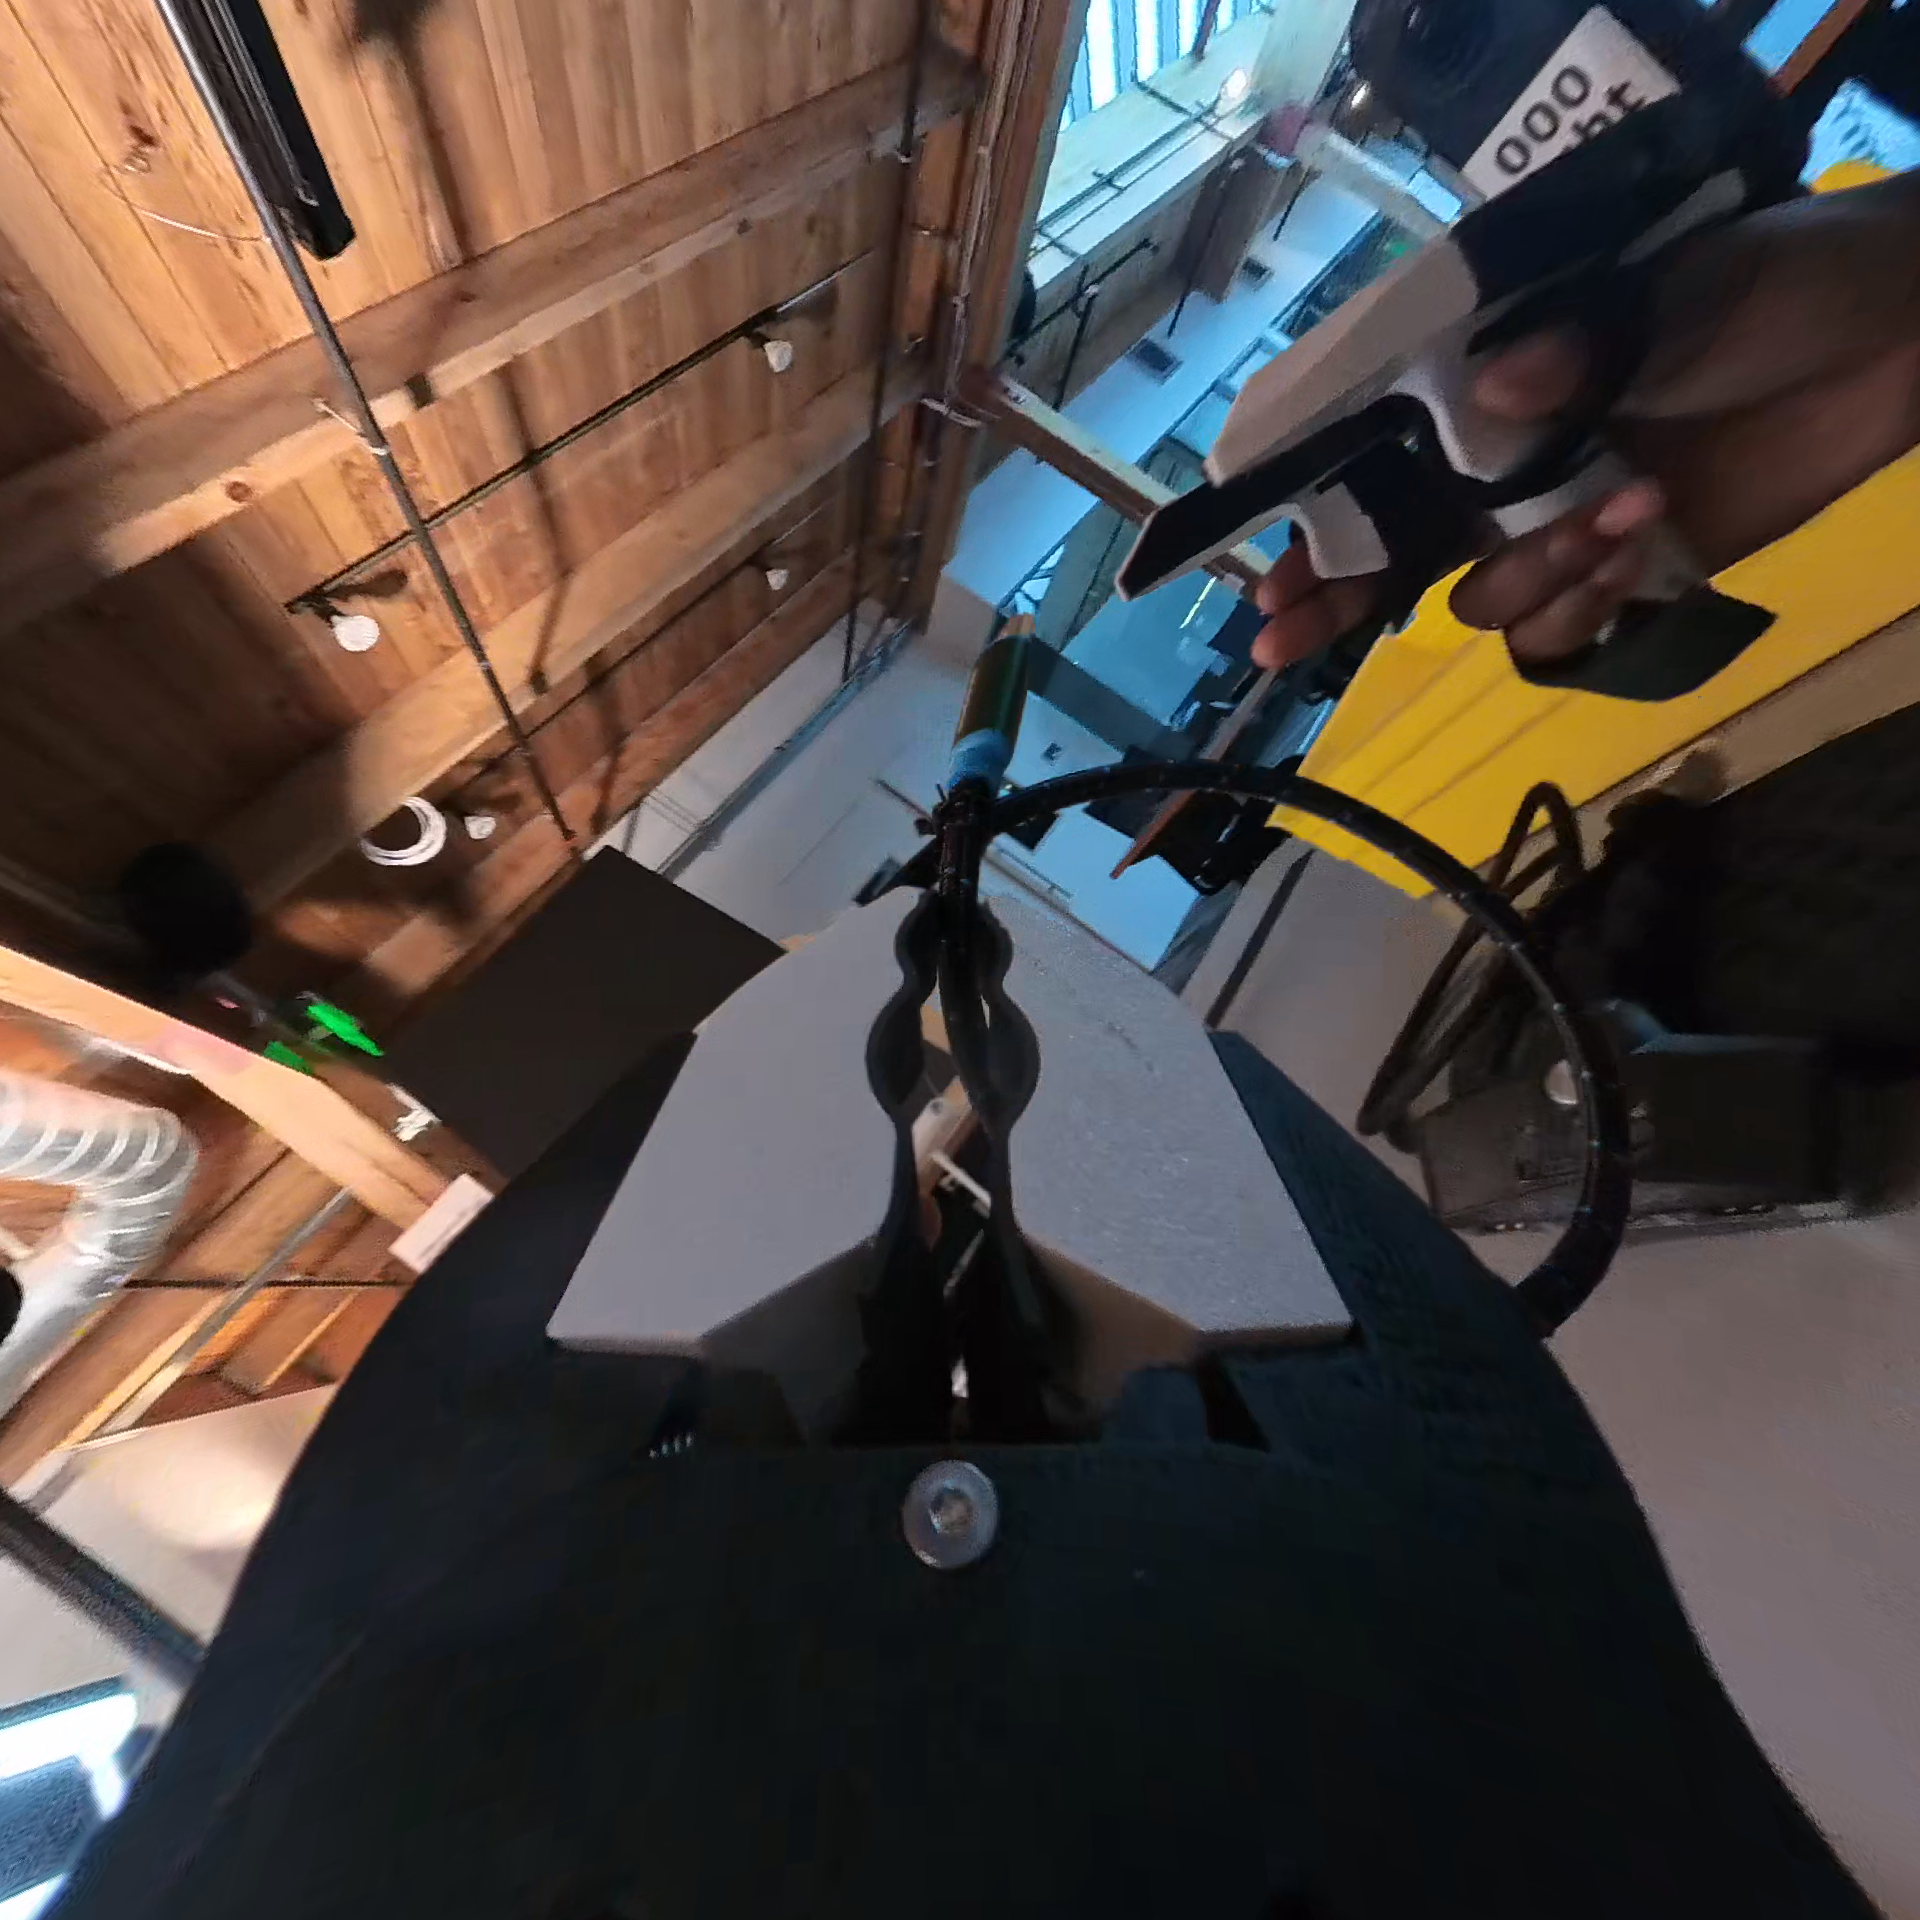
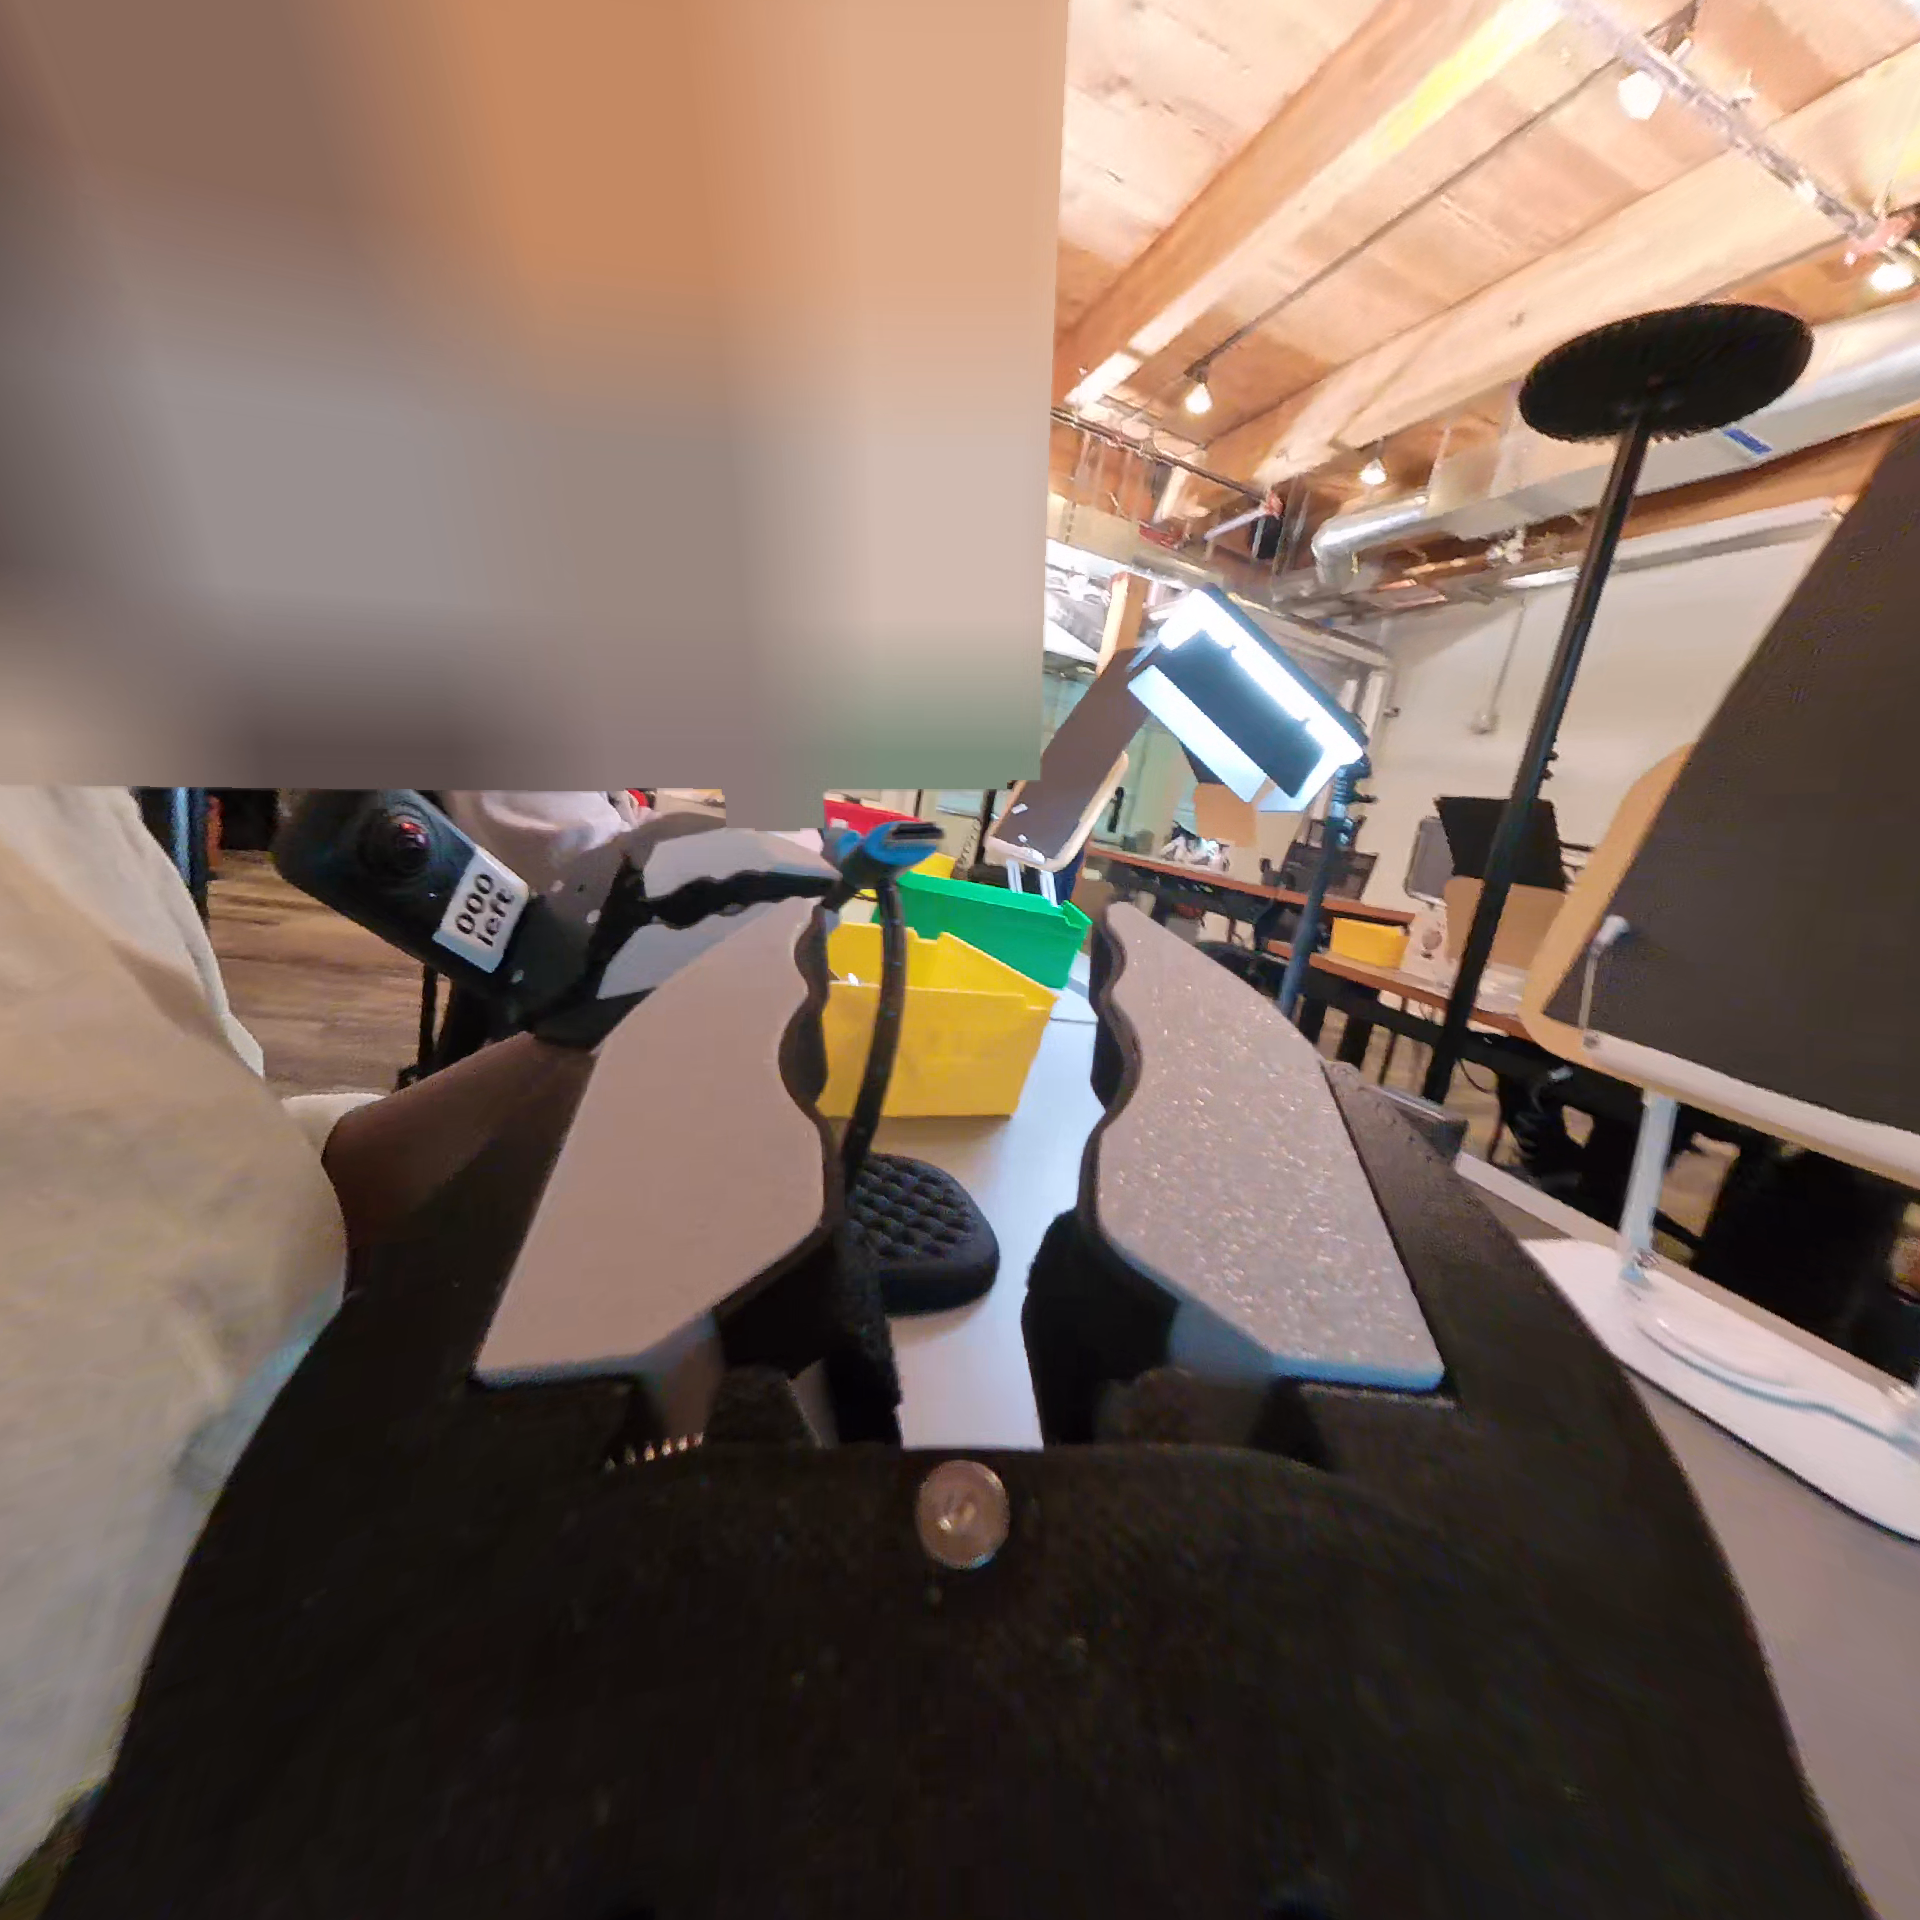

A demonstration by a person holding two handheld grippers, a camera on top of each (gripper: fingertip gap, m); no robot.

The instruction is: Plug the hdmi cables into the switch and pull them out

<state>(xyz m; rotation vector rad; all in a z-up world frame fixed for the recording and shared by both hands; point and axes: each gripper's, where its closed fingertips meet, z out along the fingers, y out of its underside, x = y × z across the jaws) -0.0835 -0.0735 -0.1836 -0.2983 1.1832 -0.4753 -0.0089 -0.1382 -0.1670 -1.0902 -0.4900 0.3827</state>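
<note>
My left gripper point(image 1: 956, 920) is shut on a black HDMI cable point(image 1: 1351, 790) just behind its plug. The plug point(image 1: 992, 707), with a blue collar, sticks out past the fingertips and points up into the room. The cable loops to the right and down. In the right wrist view the left gripper point(image 2: 810, 883) holds the plug point(image 2: 894, 836) level, and the cable point(image 2: 883, 1029) hangs down between my right fingers. My right gripper point(image 2: 956, 935) is open and empty, and also shows at the upper right of the left wrist view point(image 1: 1184, 520), held by a hand. No switch is in view.
A yellow bin point(image 2: 935, 1049) and a green bin point(image 2: 997, 920) stand on the grey table point(image 2: 1018, 1132) ahead. A black honeycomb-patterned pad point(image 2: 925, 1231) lies below the cable. A black stand with a round top point(image 2: 1558, 675) and a white-based dark panel point(image 2: 1766, 831) are at the right.
</note>
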